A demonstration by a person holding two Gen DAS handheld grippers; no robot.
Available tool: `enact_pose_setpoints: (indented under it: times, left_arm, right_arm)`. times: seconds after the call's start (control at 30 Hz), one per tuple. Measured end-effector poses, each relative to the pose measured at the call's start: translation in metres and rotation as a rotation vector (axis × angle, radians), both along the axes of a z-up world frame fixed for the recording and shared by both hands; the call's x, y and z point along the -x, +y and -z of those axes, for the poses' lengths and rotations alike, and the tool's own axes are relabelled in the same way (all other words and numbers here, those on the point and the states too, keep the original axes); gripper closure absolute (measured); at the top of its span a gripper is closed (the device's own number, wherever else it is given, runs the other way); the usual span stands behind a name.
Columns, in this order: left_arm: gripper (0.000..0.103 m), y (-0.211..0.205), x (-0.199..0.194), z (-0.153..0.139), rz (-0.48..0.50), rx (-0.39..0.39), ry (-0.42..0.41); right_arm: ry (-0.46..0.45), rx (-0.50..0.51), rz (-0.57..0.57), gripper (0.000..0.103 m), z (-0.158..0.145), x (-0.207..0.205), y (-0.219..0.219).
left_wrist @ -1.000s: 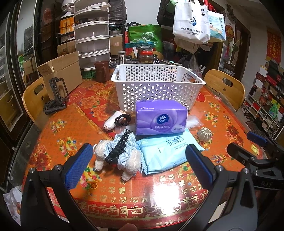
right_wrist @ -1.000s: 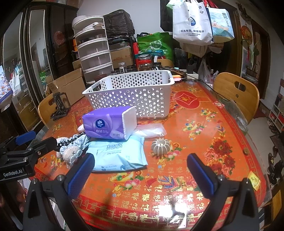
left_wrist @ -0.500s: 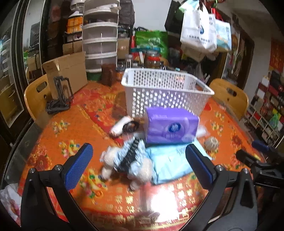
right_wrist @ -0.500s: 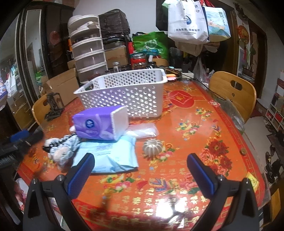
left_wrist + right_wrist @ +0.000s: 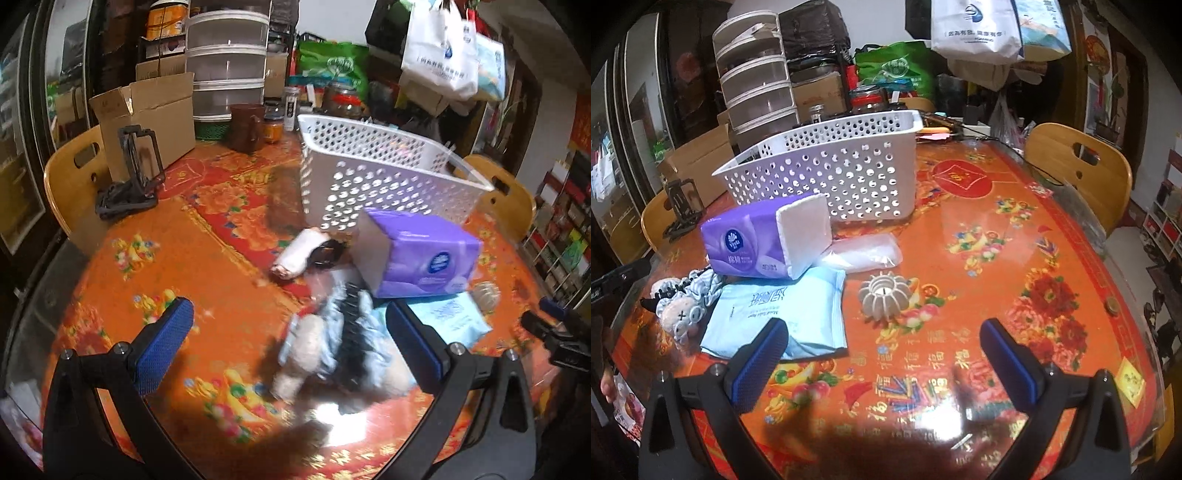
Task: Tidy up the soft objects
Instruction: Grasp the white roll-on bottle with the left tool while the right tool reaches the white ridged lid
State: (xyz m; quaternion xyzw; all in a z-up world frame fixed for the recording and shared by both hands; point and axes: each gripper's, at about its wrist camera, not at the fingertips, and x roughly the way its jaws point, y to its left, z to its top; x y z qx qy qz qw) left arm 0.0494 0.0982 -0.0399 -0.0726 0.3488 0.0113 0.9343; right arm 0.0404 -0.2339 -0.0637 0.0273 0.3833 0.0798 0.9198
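A white perforated basket (image 5: 373,177) (image 5: 842,173) stands mid-table. In front of it lie a purple tissue pack (image 5: 421,258) (image 5: 764,236), a light blue wipes pack (image 5: 779,314) (image 5: 447,319), a clear flat pouch (image 5: 864,253), a grey ribbed ball (image 5: 884,297) and a rolled white sock (image 5: 301,254). A white plush toy wrapped in a blue scrunchie with a black claw clip (image 5: 332,347) (image 5: 683,299) lies nearest. My left gripper (image 5: 291,347) is open just before the plush, blue fingers either side. My right gripper (image 5: 882,354) is open over bare tablecloth.
The round table (image 5: 1015,258) has a red-orange patterned cloth. A cardboard box (image 5: 147,114), black phone stand (image 5: 136,166), brown mug (image 5: 245,127), jars and stacked drawers (image 5: 227,62) crowd the back. Wooden chairs (image 5: 1078,170) (image 5: 74,184) stand around.
My left gripper has swung left and closed in on the plush toy, which now sits between its fingers' line of sight. The right gripper has drifted only slightly.
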Motion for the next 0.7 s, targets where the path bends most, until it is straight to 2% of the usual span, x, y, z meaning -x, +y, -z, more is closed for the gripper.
enact_pose_setpoints:
  times: [0.1, 0.3, 0.43, 0.53, 0.7]
  left_arm:
    - [0.0, 0.005, -0.017, 0.006, 0.005, -0.024, 0.031]
    - [0.003, 0.02, -0.065, 0.024, 0.058, 0.058, 0.105]
    - [0.016, 0.019, -0.087, 0.027, 0.068, 0.029, 0.109]
    - [0.036, 0.01, -0.101, 0.027, 0.101, 0.005, 0.104]
    - [0.046, -0.009, -0.122, 0.032, 0.179, -0.013, 0.123]
  right_arm:
    - [0.021, 0.006, -0.005, 0.0, 0.006, -0.013, 0.001]
    - [0.059, -0.017, -0.016, 0.009, 0.016, -0.031, -0.002]
    - [0.074, -0.015, -0.027, 0.013, 0.02, -0.038, -0.002]
    - [0.073, -0.014, -0.036, 0.014, 0.021, -0.041, -0.003]
    - [0.078, -0.014, -0.047, 0.015, 0.021, -0.043, -0.001]
